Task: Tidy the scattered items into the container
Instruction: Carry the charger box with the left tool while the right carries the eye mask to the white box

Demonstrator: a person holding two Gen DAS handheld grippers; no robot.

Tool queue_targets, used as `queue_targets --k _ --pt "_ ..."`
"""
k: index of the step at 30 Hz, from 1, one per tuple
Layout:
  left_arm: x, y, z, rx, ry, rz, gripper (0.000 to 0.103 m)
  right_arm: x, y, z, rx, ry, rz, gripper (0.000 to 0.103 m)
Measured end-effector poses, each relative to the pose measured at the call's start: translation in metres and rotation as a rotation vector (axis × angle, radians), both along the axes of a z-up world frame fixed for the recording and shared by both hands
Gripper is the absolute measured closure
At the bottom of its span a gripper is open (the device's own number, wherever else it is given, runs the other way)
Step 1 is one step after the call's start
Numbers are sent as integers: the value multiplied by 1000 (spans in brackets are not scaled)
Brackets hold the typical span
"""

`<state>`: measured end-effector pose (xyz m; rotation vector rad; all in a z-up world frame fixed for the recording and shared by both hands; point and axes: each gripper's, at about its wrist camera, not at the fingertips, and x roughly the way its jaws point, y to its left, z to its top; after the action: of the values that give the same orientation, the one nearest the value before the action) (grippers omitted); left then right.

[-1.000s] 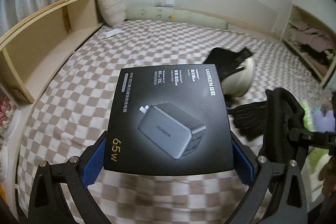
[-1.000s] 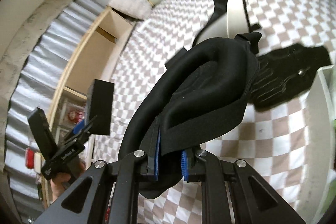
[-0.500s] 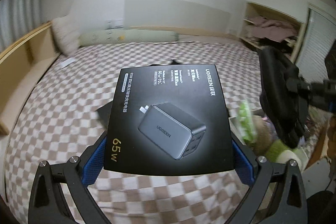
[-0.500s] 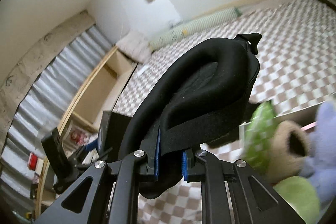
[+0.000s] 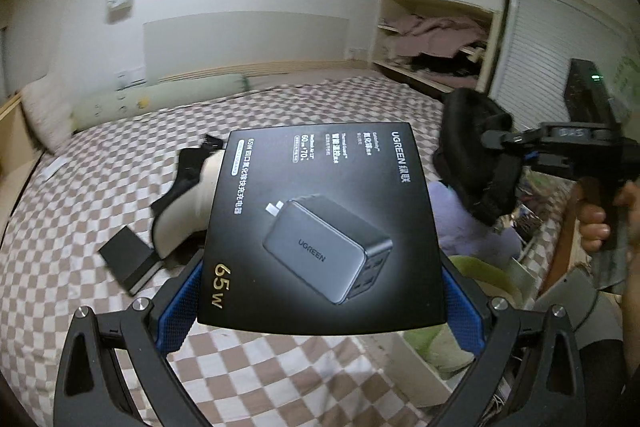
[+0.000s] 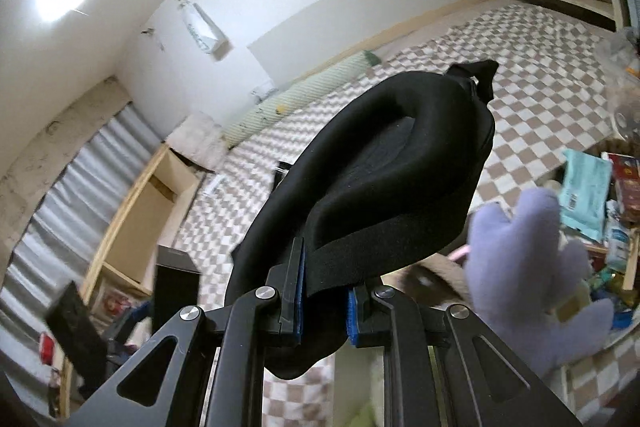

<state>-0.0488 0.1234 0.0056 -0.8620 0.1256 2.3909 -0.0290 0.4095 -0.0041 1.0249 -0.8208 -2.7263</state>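
Bedroom, white walls, a bed under a brown-and-white checkered cover (image 5: 80,219); green bolster (image 5: 160,101) along the far edge, open wooden shelf (image 6: 140,211) at one side.

Left gripper (image 5: 320,291): jaws spread wide, blue pads pressed on both sides of a black charger box (image 5: 320,227), which it holds clear of the cover, face up, print legible ("UGREEN", "65W"). Box fills most of the space ahead of the fingers.

Beyond and to the left of that box, lying on the cover: a white-and-black padded item (image 5: 184,203), partly hidden by the box, and a small flat black box (image 5: 128,261) just beside it.

Right gripper (image 6: 324,307): jaws narrow, pinching the lower edge of a black padded pouch (image 6: 380,187), which rises up and away from the fingers. From the left wrist view the same pouch (image 5: 476,163) hangs off to the right of the left gripper, with a hand (image 5: 600,219) on the handle behind it.

Below and to the right of the right gripper: a lilac plush toy (image 6: 532,263) and something green (image 5: 480,275), apparently inside a pale-walled container (image 5: 416,359); its full outline is hard to make out. Clutter of packets further right, blurred.
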Motion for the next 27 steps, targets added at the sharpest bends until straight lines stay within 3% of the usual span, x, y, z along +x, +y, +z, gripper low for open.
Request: queue_targets --k 5,13,18,23,25,26,27 --pt "5 22 -6 -20 -8 -47 0 -21 3 -25 88 -74 40 85" --pt "7 45 -22 -52 -42 -104 0 -61 -7 -73 117 -227 139 85" --pt "9 56 -29 -87 -53 -126 0 -72 2 -103 183 -348 94 85" --pt "6 63 -40 -135 -80 -120 0 -74 9 -112 213 -383 66 84" --pt "5 67 -46 -165 -98 -109 0 -71 12 -114 243 -394 59 77" --pt "5 69 -50 -184 -106 -103 0 -68 15 -115 259 -398 51 69" --pt "5 70 -52 -199 -106 -100 0 -65 17 -115 274 -402 44 54"
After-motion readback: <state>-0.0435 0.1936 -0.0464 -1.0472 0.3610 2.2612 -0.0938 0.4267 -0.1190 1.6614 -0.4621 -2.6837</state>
